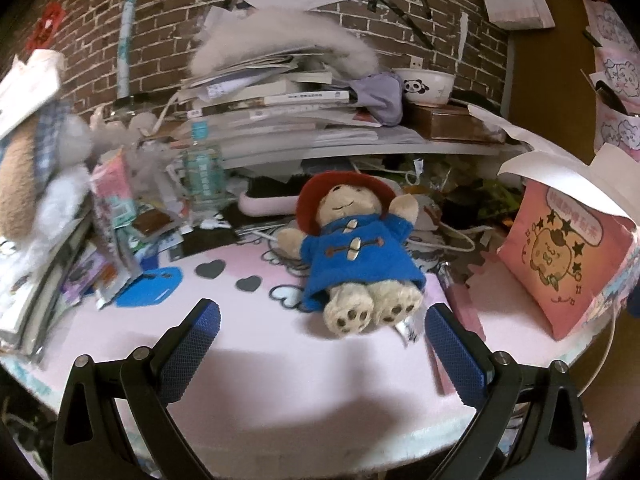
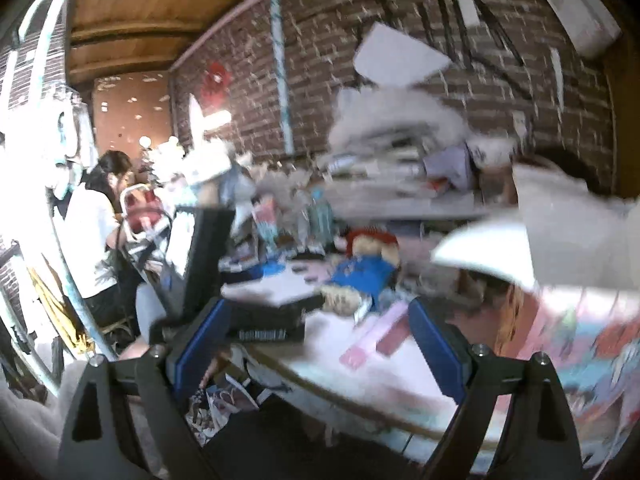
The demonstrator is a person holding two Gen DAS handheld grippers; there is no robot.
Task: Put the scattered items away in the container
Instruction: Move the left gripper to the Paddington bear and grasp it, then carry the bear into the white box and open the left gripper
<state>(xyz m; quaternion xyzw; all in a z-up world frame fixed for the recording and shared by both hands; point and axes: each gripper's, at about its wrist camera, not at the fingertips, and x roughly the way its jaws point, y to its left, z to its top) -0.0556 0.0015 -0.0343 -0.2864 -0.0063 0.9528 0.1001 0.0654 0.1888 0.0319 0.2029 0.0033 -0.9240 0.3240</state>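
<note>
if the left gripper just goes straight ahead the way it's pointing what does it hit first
Most likely the plush bear in a blue duffle coat and red hat. The open left gripper points at its feet, which lie just beyond the fingertips on the pink table mat; exact depth is unclear.

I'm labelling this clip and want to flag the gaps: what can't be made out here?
- Container: the pink bag may be it; a white flap hides its opening in the left wrist view.
- Bear: smeared by motion blur in the right wrist view.
- Items under the shelf: lost in shadow, left wrist view.
</note>
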